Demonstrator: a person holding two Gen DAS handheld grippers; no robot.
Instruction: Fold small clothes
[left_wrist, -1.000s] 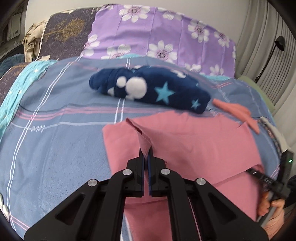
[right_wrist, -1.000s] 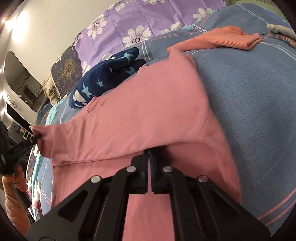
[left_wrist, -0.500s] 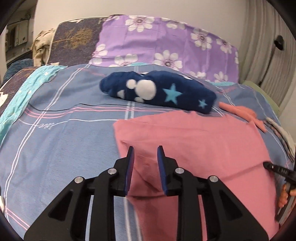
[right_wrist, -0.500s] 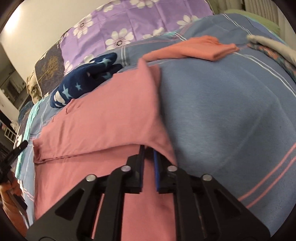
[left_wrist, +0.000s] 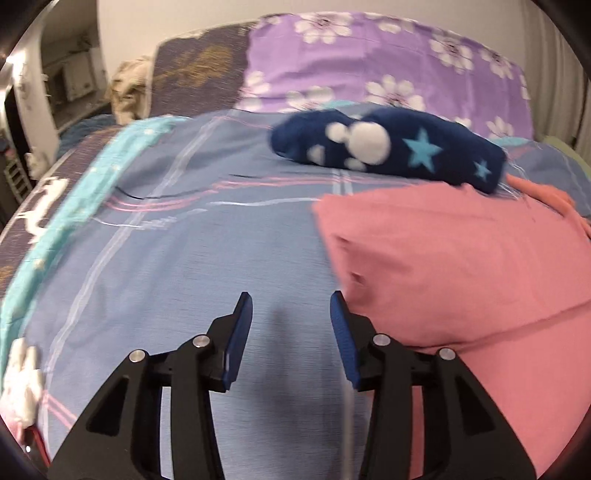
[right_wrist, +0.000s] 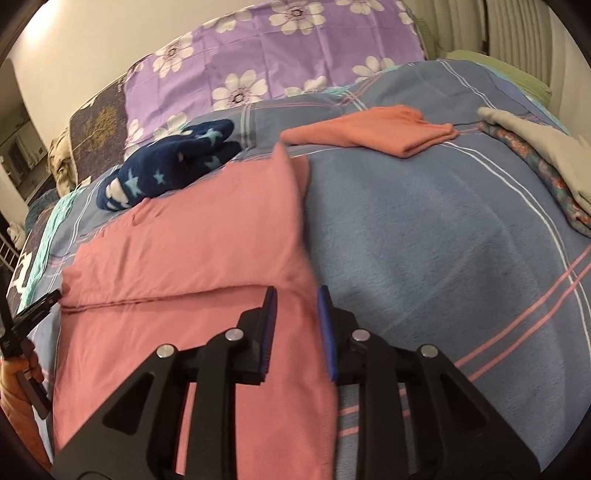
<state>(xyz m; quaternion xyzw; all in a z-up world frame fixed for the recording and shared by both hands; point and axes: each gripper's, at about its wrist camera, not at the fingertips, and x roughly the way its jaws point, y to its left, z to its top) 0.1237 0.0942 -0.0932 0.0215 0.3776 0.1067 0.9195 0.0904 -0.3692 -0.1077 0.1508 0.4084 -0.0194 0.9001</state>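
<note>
Two released tools, left tool (left_wrist: 291, 301) and right tool (right_wrist: 297, 295), over smooth folded pink garment (right_wrist: 192, 240).

The left gripper (left_wrist: 291, 306) has its jaws spread wide, holding nothing. The right gripper (right_wrist: 295, 299) is parted too, seemingly empty, its fingers level and pointing forward.

A: We get soft, even indoor light in both views, with no hard shadows on the bedspread (right_wrist: 424, 229).

B: We do see a faint shadow under the left gripper (left_wrist: 291, 306), and a bright glare at the far left edge of that view.

A: Our left view is smeared with motion blur; the navy plush (left_wrist: 388, 147) looks soft. The right view is sharper.

B: Both bend strongly at the rims, with dark vignetted corners.
</note>
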